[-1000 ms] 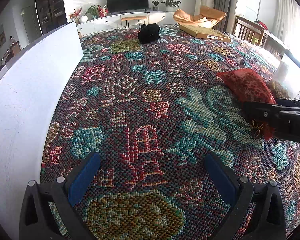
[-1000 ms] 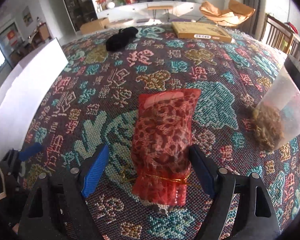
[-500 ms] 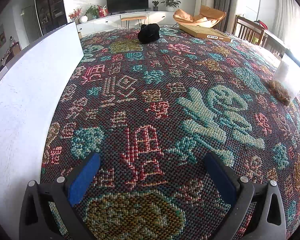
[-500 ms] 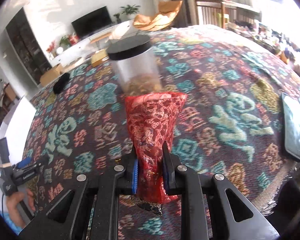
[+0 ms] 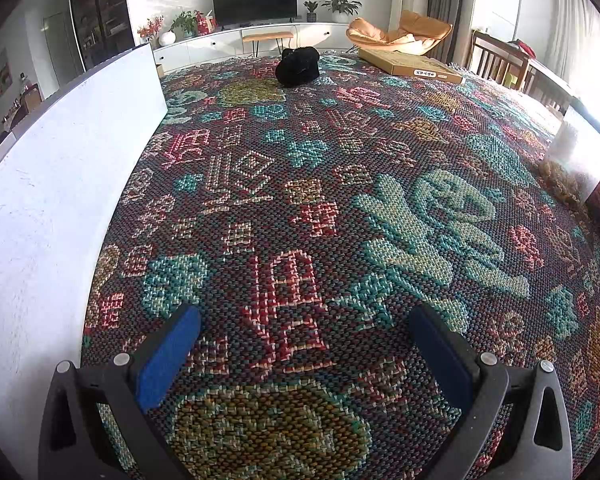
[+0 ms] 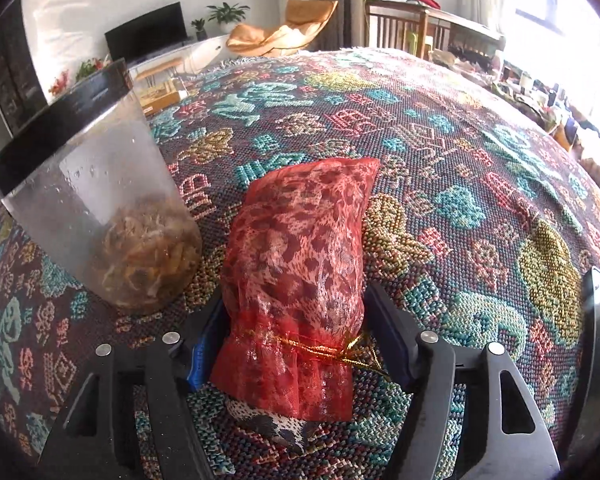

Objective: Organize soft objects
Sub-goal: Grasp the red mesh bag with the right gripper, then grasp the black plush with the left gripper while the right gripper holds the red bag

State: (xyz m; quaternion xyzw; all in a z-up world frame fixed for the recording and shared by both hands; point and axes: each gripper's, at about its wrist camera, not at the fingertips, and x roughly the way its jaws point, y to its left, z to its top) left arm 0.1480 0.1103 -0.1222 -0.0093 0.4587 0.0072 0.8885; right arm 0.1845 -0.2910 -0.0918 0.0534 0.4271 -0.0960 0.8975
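Right claw (image 6: 296, 344) jaws have just been opening; red mesh pouch (image 6: 300, 264) lies released between them on the patterned bench (image 6: 440, 160), just beside the lidded jar (image 6: 100, 200). Left claw (image 5: 304, 356) spread, empty. Risk: the withdrawing claw probably snags mesh, dragging the pouch into the jar.

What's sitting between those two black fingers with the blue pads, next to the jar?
In the right wrist view, a red mesh pouch tied with gold string lies on the woven cloth between the right gripper fingers, which have just opened off it.
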